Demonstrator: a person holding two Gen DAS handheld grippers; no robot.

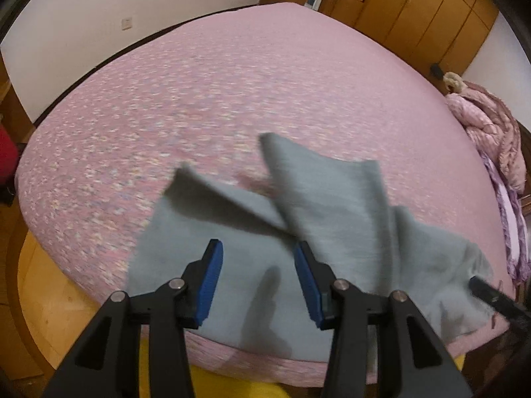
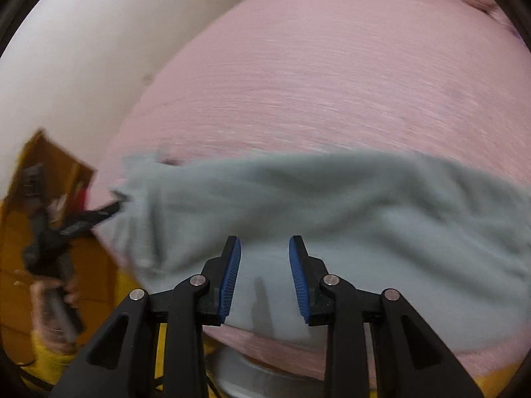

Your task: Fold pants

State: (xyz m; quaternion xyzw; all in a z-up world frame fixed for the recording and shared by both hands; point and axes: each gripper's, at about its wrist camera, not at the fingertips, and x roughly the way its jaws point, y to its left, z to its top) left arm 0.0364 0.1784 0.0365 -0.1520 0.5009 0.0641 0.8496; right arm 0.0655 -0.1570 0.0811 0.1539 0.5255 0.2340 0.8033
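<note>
Pants (image 1: 318,219), soft grey fleece, rumpled on speckled pink bed (image 1: 199,99)

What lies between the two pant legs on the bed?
Left wrist view: a wedge of bare pink bedsheet shows between the two legs of the grey pants; nothing else lies there.

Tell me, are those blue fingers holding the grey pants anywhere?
No. Both the left gripper and right gripper are open above the grey pants, which lie loose on the pink bed.
</note>
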